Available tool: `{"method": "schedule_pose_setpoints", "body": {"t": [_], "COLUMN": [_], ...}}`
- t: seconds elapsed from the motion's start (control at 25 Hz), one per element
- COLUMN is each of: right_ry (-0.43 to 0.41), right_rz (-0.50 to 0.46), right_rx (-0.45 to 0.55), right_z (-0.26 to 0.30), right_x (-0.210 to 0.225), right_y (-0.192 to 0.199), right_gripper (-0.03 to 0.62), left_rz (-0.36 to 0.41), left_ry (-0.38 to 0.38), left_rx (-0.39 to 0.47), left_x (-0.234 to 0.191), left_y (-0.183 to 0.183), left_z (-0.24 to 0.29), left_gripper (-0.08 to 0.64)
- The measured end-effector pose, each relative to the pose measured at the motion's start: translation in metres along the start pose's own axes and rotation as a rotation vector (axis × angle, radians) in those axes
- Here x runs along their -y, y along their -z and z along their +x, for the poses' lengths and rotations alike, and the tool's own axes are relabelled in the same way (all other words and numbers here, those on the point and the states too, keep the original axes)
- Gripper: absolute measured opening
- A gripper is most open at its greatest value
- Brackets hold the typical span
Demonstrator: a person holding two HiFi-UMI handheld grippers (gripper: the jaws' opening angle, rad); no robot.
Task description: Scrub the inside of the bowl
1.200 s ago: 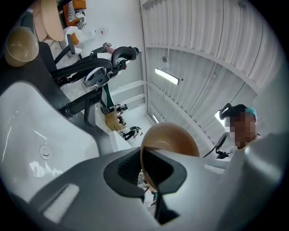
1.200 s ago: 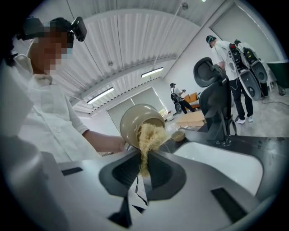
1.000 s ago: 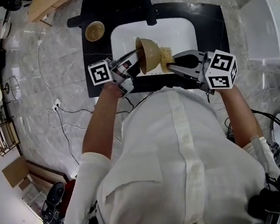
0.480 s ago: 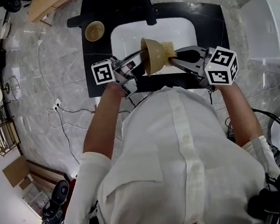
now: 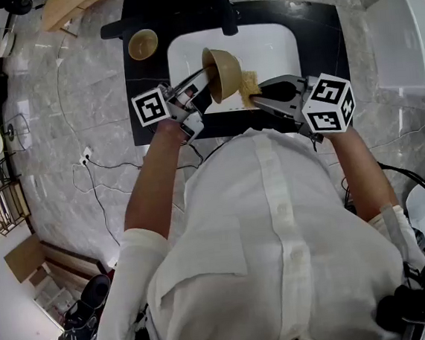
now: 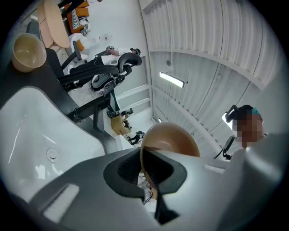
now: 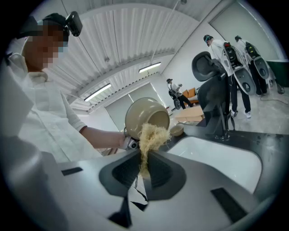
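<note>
A tan bowl (image 5: 222, 73) hangs on its side over the white sink (image 5: 268, 44), its mouth turned to the right. My left gripper (image 5: 205, 77) is shut on its rim; in the left gripper view the rim of the bowl (image 6: 170, 137) runs between the two jaws of that gripper (image 6: 148, 169). My right gripper (image 5: 255, 98) is shut on a pale straw-like scrubber (image 5: 248, 87). In the right gripper view the scrubber (image 7: 152, 137) sticks up from the gripper (image 7: 143, 169) and its tuft lies against the lower edge of the mouth of the bowl (image 7: 145, 118).
A second, smaller tan bowl (image 5: 143, 45) stands on the black counter (image 5: 142, 97) left of the sink. The dark faucet (image 5: 226, 15) rises at the sink's far edge. Cables lie on the marble floor (image 5: 85, 170) to the left. People stand in the background (image 7: 226, 49).
The bowl has shifted a little left and up over the sink. The scrubber, half a second ago pushed higher against the bowl's mouth, now sits lower at the mouth's edge. Both grips are unchanged.
</note>
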State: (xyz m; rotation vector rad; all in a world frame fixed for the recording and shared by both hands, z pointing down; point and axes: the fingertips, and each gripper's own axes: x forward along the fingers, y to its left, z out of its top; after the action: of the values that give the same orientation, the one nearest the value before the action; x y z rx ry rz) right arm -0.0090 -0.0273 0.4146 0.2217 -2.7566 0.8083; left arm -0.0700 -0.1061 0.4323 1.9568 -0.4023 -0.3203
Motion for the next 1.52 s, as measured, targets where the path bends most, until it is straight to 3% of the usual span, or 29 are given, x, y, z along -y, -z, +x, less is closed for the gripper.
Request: {"method": "schedule_pose_setpoints", "body": {"t": [0.52, 0.72, 1.16, 1.52], "right_ry": [0.013, -0.023, -0.064, -0.077], "right_rz": [-0.011, -0.050, -0.223, -0.272], "right_rx": [-0.034, -0.062, -0.090, -0.110], "right_z": [-0.005, -0.002, 0.003, -0.009], "right_x": [-0.001, -0.012, -0.030, -0.022], "right_y": [0.005, 0.007, -0.021, -0.037], "right_gripper": [0.038, 0.037, 0.037, 0.037], "left_rz": [-0.002, -0.006, -0.051, -0.085], "left_ry": [-0.059, -0.112, -0.087, -0.027], "left_rx": [0.022, 0.098, -0.038, -0.156], "left_x": [-0.012, -0.022, -0.021, -0.012], "left_y": [-0.002, -0.018, 0.010, 0.037], "left_z": [-0.003, -0.016, -0.011, -0.007], "left_gripper": [0.011, 0.011, 0.011, 0.011]}}
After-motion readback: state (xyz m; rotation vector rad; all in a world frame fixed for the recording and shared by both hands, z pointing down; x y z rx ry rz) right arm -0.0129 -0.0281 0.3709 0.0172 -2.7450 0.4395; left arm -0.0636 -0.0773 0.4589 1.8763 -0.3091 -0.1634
